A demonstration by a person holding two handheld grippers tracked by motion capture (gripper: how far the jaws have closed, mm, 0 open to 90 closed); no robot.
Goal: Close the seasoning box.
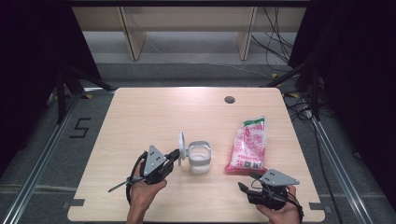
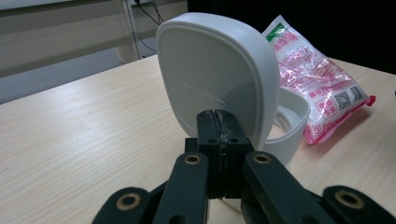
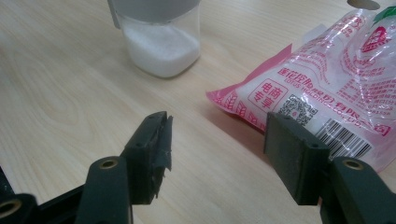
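Light wood-grain table (image 1: pixel 154 116) with a round cable hole, set on grey floor amid dark curtains. Near the front edge stands a clear jar (image 1: pixel 200 158) of white powder, its rounded white plastic lid (image 2: pixel 215 74) raised upright. Left gripper (image 1: pixel 175 156) is clamped shut on the lid's edge. Right gripper (image 1: pixel 247 181) is held low with jaws apart and empty, beside the glossy pink bag (image 1: pixel 248 145).

White lid (image 2: pixel 219 70), pink-and-white printed bag (image 1: pixel 247 145), pale wood-grain table (image 1: pixel 154 112).
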